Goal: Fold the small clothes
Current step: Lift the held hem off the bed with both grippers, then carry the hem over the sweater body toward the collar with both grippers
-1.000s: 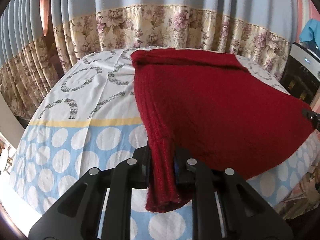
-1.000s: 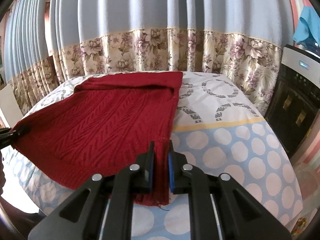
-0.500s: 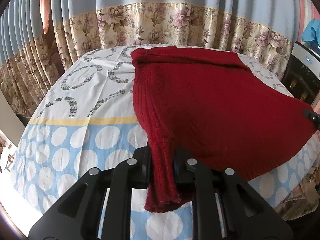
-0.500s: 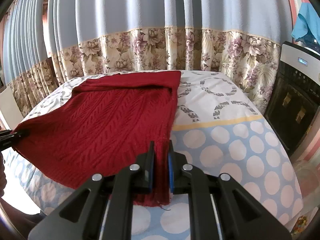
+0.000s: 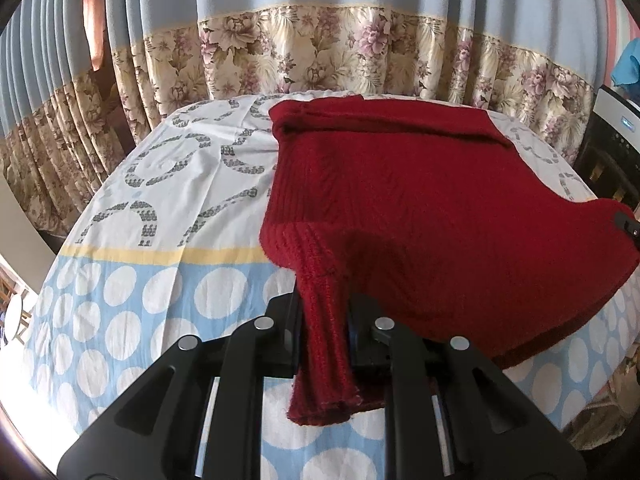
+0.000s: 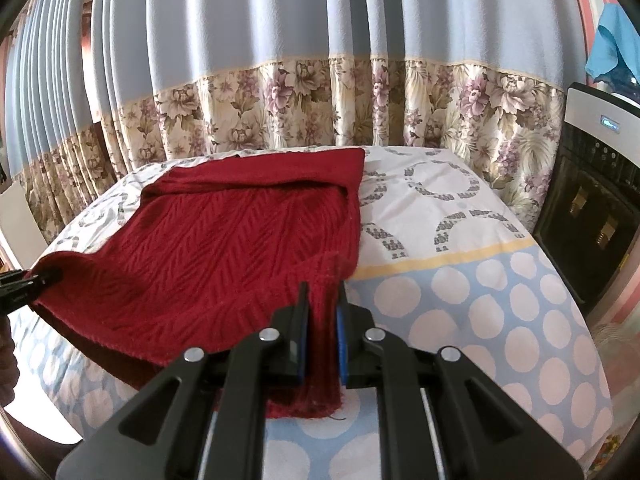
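Ahead of you a pleated blue curtain (image 6: 280,32) with a floral lower band (image 6: 320,100) runs across the whole back of the room. Below it lies the sheet-covered surface (image 6: 500,320), white with grey ring motifs on its far half, then a yellow stripe and pale blue with white dots. To your right stands a black-and-white appliance (image 6: 600,200) with a blue cloth (image 6: 612,44) above it, and bright daylight washes the lower left edge.
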`<state>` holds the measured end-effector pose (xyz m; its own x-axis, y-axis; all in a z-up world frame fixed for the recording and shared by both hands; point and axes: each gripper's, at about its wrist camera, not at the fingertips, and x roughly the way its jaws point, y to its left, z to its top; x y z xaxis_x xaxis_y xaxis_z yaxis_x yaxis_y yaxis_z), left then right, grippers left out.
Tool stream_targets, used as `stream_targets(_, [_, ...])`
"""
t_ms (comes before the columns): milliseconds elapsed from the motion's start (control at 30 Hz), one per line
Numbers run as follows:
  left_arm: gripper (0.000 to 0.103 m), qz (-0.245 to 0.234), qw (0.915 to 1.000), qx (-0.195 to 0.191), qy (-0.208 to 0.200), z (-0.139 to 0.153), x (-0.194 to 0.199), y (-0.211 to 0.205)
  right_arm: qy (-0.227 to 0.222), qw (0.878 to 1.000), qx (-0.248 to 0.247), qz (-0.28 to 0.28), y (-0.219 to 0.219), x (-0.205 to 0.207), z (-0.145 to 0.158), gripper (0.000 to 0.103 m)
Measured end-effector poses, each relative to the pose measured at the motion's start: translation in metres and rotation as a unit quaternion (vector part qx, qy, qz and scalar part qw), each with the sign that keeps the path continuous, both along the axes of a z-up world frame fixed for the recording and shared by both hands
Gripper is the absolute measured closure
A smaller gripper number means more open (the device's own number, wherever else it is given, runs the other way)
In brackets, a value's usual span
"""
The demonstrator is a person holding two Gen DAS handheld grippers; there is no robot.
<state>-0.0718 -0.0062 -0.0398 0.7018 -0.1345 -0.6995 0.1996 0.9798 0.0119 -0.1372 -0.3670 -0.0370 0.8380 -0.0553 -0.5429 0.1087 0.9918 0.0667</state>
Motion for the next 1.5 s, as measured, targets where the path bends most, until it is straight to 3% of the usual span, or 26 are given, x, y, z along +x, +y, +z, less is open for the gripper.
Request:
stream_targets(233, [0.087,0.000,0.9997,-0.008,-0.023,0.010,0.021,-0.006,-0.007,1.000,0.001,0.007,-0.001,0.024,0.010,0.092])
stream_targets(400, [0.086,-0.007,0.9985,0.009,-0.053,0.024,0.045,-0.018,-0.020,1.000,-0.009,0.015,-0.007,0.048,0.025,0.092])
stream_targets(667, [0.086,-0.005,0.9977,-0.015,-0.066,0.050,0.096,-0.019,-0.047,0.999,0.000,0.013,-0.024,0.084,0.051,0.092])
stream_targets(1100, [0.086,-0.004,0.9982,-0.012,-0.059,0.059,0.185,-0.040,-0.043,0.999,0.028,0.011,-0.045,0.168,0.063,0.092])
stream_targets(1500, [0.085,0.000,0.9983,0.001,-0.059,0.062,0.250,-0.058,-0.034,0.999,0.014,0.003,-0.056,0.236,0.065,0.092])
